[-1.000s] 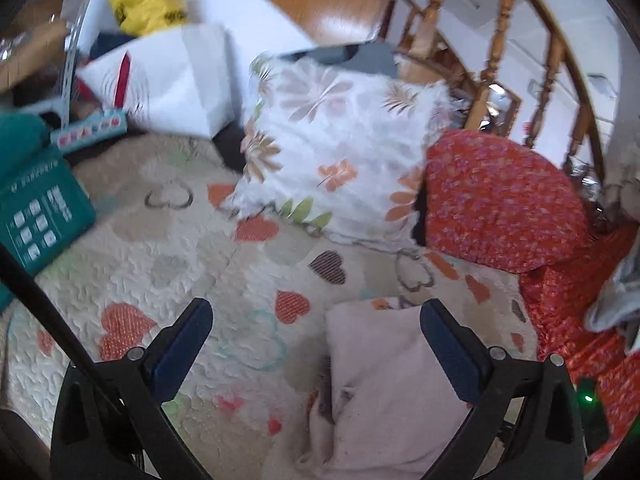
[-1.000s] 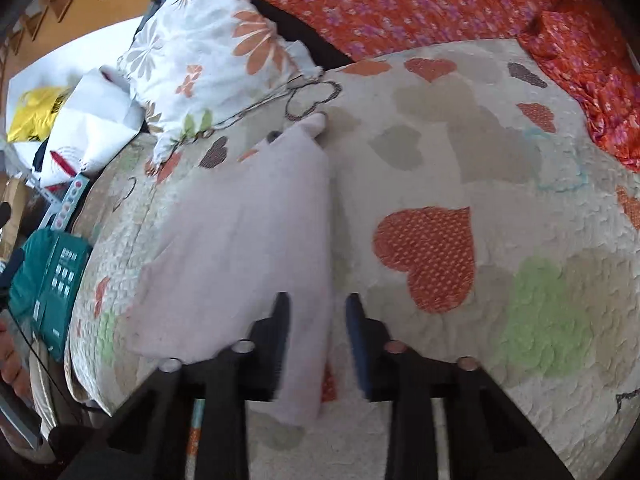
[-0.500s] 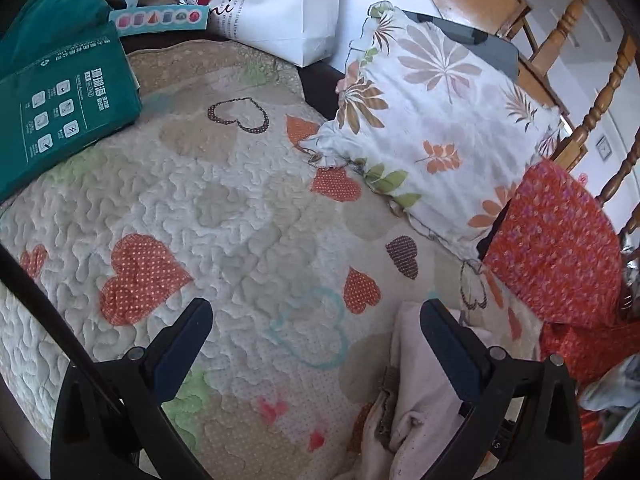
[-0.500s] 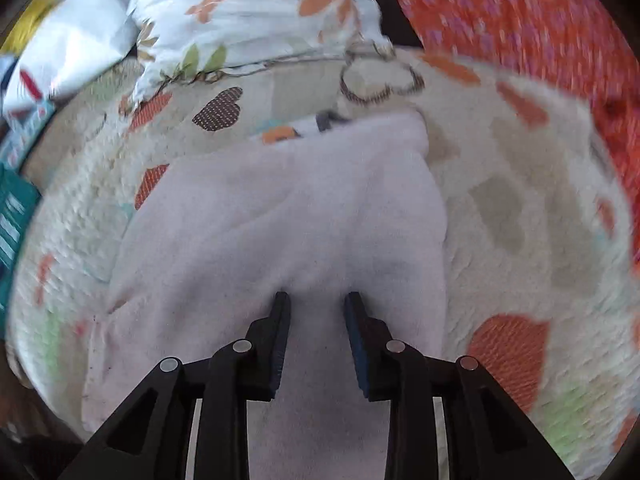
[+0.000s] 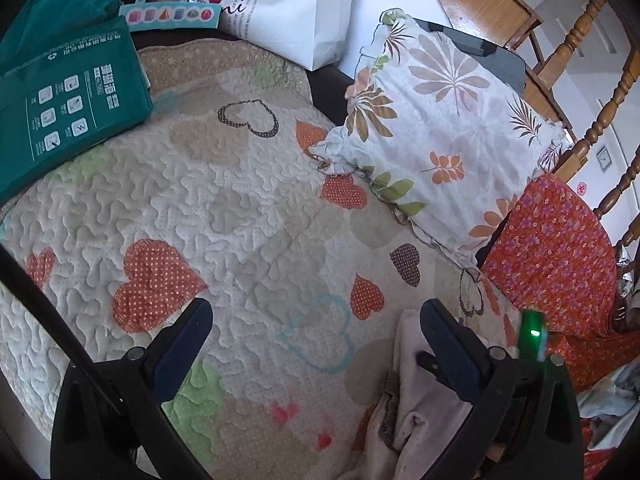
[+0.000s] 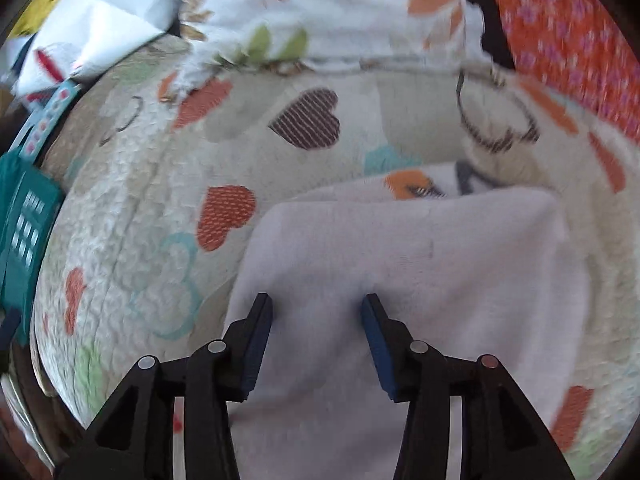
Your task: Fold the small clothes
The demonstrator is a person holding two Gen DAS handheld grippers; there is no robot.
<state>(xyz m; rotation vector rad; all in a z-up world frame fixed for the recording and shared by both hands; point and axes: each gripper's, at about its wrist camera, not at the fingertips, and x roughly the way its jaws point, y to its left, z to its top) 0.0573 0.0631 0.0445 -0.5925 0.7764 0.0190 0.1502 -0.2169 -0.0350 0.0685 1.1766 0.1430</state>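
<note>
Right hand-held gripper (image 6: pixel 316 308) released above the pale pink folded garment (image 6: pixel 420 264); left hand-held gripper (image 5: pixel 316 328) released beside that garment

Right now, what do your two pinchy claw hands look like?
Both are black plastic claws. The left gripper has two dark blue padded fingers and a thin black cable beside it. The right gripper has blue pads too, plus round silver bolts on its black arms.
</note>
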